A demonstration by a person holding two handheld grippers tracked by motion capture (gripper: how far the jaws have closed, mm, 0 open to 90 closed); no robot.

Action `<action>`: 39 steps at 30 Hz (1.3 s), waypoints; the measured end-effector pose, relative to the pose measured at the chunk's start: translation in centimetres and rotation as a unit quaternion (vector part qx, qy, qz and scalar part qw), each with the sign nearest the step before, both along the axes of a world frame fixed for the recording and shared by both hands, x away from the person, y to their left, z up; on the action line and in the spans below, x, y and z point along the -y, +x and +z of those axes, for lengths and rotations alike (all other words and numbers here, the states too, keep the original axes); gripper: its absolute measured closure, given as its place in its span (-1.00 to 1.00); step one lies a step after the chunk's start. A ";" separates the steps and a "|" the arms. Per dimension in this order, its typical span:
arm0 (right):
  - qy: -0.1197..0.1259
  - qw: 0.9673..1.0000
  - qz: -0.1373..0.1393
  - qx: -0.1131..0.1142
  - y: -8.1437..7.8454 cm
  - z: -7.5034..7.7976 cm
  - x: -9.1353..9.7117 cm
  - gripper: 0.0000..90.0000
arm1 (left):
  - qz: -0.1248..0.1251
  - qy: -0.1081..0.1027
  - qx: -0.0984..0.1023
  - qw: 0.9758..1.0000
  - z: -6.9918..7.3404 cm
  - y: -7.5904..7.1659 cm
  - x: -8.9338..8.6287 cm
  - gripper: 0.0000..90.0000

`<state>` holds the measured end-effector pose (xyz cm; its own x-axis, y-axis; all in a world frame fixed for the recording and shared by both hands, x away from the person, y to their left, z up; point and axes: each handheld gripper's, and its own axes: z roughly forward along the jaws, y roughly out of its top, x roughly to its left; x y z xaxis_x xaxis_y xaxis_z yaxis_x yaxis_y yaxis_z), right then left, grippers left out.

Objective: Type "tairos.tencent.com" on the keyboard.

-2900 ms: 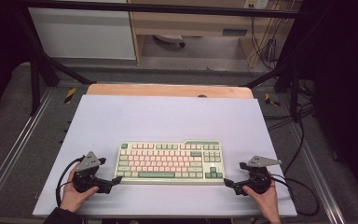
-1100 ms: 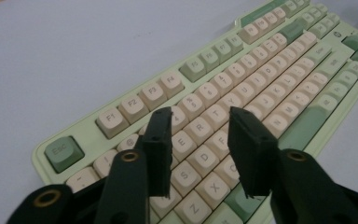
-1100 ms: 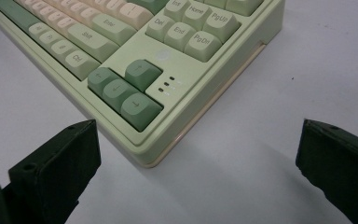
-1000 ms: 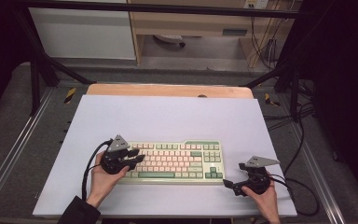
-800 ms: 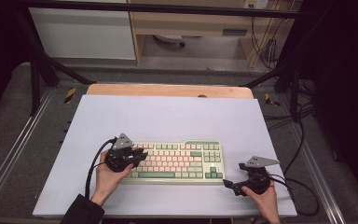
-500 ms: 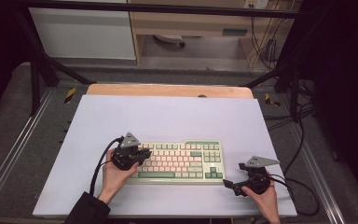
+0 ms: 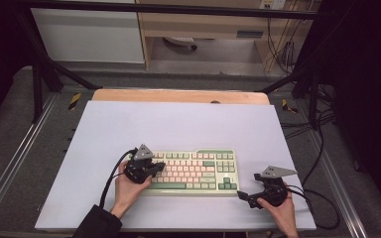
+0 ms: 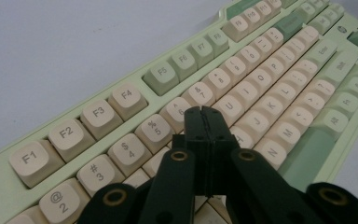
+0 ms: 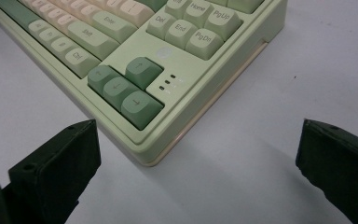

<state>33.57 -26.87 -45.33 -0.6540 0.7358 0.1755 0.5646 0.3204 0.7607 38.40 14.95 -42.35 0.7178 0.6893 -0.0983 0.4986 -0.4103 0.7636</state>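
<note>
The keyboard [image 7: 191,171] lies near the front of the white desk [image 7: 178,124]. The left gripper [image 7: 159,166] hangs over its left keys, fingers just closed tip to tip with nothing between them; whether they touch a key is hidden by their own tips. The right gripper [image 7: 244,196] sits by the keyboard's right front corner, fingers wide apart, tips cut off in its own view
</note>
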 end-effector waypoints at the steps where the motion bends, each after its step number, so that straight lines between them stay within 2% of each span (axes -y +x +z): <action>1: -0.001 1.000 0.002 0.000 0.0 0.0 0.0 -0.99 | 0.000 -0.001 0.001 1.000 0.0 0.1 0.0 1.00; 19: 0.000 1.000 0.003 0.000 0.0 0.0 0.0 -0.99 | 0.002 0.017 0.009 1.000 -0.7 0.0 0.4 1.00; 30: 0.001 1.000 0.003 0.000 0.0 0.0 0.0 -0.99 | 0.001 0.002 0.015 1.000 0.4 -0.7 -0.2 1.00; 39: 0.000 1.000 0.003 -0.001 0.0 0.0 0.0 -0.99 | 0.005 0.011 0.013 1.000 0.8 -1.3 -1.5 1.00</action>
<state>33.54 -26.86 -45.29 -0.6581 0.7317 0.1777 0.5648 0.3235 0.7592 37.06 16.41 -41.53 0.7124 0.6989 -0.0642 0.4827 -0.4214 0.7677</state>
